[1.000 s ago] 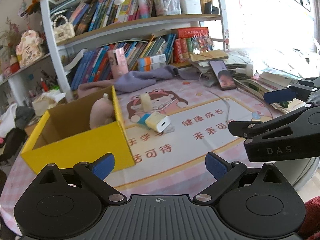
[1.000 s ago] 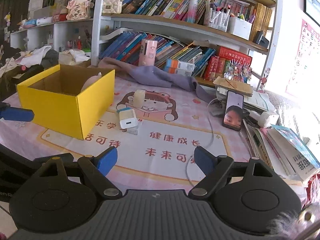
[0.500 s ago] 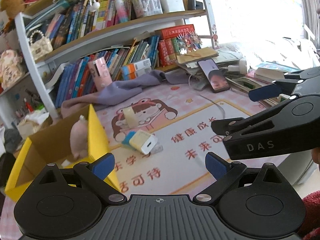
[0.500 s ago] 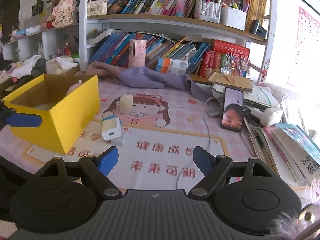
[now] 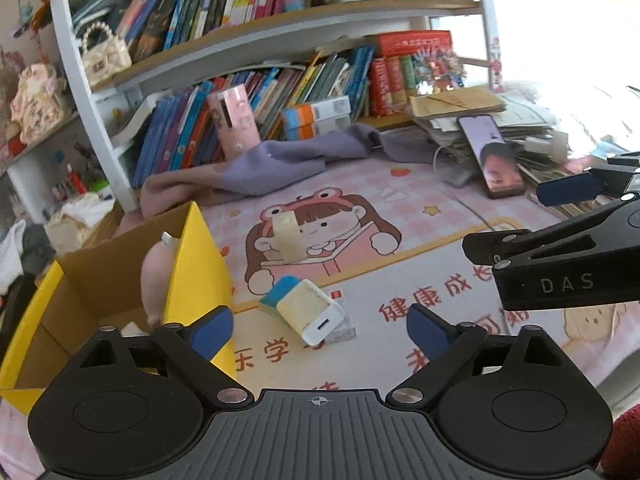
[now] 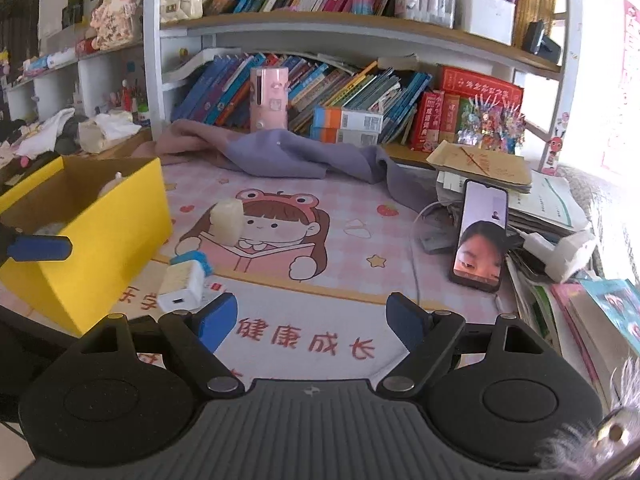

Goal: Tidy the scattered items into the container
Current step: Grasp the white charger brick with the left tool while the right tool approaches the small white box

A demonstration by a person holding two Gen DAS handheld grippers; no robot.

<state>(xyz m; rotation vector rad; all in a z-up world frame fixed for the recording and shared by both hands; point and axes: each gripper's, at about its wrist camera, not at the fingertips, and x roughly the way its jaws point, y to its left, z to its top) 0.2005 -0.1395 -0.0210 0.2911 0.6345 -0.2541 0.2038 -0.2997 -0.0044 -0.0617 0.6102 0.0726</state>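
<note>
Lying just right of the yellow box: white charger, probably light, hard, slick; best pinching across flat sides. Left tongs and right tongs both gaping apart, holding nothing.

"DAS" read in pale capitals on black body of right gripper, seen from left wrist view. Red Chinese characters "健康成长" printed on pink cartoon desk mat, clearest in right wrist view. More red characters on same mat partly hidden by grippers. Book spines and red box lettering too blurred to be read.
</note>
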